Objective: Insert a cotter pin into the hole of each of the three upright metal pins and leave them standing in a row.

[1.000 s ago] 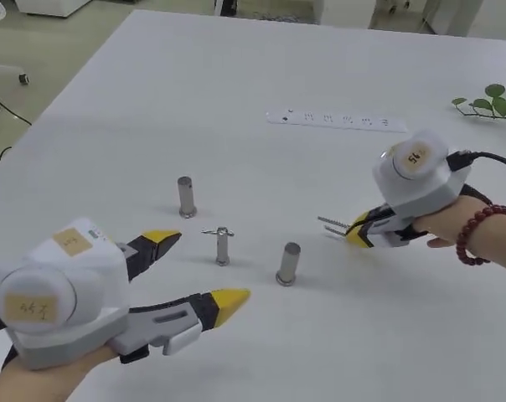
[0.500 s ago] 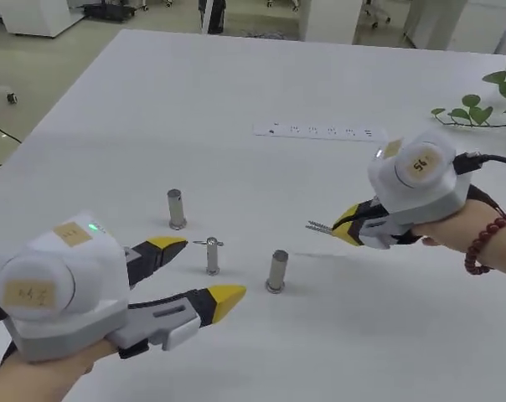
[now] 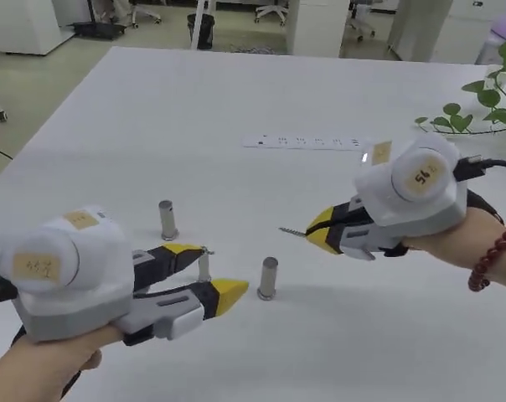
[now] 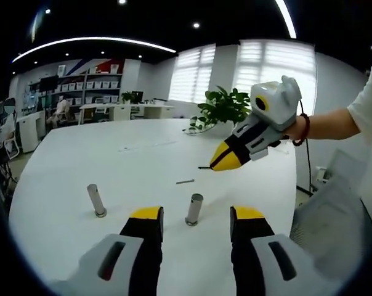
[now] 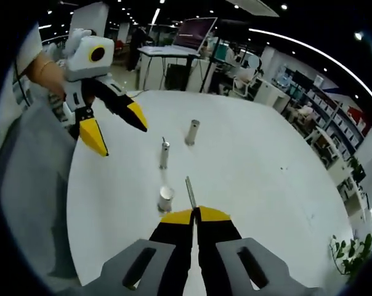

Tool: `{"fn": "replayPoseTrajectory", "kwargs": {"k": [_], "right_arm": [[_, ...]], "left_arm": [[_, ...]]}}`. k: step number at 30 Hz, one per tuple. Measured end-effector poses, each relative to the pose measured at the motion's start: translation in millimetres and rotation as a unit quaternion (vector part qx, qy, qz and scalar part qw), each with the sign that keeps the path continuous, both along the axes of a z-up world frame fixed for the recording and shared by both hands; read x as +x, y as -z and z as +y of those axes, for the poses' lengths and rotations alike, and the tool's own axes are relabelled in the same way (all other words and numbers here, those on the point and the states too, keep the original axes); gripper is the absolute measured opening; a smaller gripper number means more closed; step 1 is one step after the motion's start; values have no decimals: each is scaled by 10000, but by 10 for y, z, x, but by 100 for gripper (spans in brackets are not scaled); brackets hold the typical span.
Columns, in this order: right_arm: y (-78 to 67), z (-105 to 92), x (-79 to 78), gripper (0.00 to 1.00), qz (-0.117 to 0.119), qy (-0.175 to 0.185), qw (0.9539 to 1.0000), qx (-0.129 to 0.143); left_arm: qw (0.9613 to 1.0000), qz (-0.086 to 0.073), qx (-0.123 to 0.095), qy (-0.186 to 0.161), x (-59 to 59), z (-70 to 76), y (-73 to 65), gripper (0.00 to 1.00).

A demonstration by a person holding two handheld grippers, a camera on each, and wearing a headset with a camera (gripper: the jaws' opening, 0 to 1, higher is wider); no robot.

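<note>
Right gripper [image 3: 313, 229]: clamps cotter pin [image 3: 291, 230], level, tip above-right of nearest metal pin [image 3: 268, 278]. Left gripper [image 3: 216, 268]: agape, empty.

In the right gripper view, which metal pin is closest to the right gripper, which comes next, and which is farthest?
1. Near metal pin, just ahead of the right gripper, slightly left.
2. Middle metal pin, mid-row, farther up the table.
3. Far metal pin, at the row's end.
</note>
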State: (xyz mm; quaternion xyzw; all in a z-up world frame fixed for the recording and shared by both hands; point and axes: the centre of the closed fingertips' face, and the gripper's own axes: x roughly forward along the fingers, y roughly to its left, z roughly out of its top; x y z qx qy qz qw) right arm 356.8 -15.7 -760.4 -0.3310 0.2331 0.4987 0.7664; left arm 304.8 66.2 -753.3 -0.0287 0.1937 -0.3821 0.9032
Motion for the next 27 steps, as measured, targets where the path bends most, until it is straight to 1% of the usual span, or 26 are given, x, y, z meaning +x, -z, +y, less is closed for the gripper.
{"fn": "replayPoseTrajectory", "kwargs": {"k": [2,4,5,6,7,8,9,12,14,15,18,21,27], "right_arm": [[-30,33,-36,2,-59,-79,10000,10],[-68,78,-84,2,-118,-180,9998,46],[-85,101,-110,2,-141,-224,9996,62],[-95,117,-127,2,-163,-266,9995,75],[-102,133,-145,2,-170,-309,9993,80],[-107,147,-162,2,-183,-347,9992,85],[-114,168,-185,2,-226,-407,9989,85],[-110,208,-237,2,-252,-498,9984,82],[-102,237,-274,2,-275,-583,9979,69],[-99,247,-284,2,-289,-612,9977,63],[-99,288,-334,2,-325,-720,9969,49],[-103,323,-368,2,-355,-801,9961,50],[-107,381,-424,2,-397,-929,9949,54]], "left_arm": [[10000,25,-66,13,8,-23,-15,40],[9998,119,-147,29,21,-43,-11,39],[9995,226,-229,14,25,-57,-10,38],[9991,286,-300,20,26,-68,-14,38],[9984,373,-419,10,30,-80,-25,37],[9979,421,-489,4,35,-86,-34,36],[9975,449,-537,2,39,-90,-43,35],[9956,591,-723,-6,44,-108,-65,32],[9946,668,-799,-5,45,-124,-74,31],[9942,682,-826,4,43,-131,-80,31],[9915,814,-1016,16,39,-158,-109,28],[9901,878,-1096,48,31,-183,-120,25],[9858,1078,-1276,148,-2,-256,-121,20]]}}
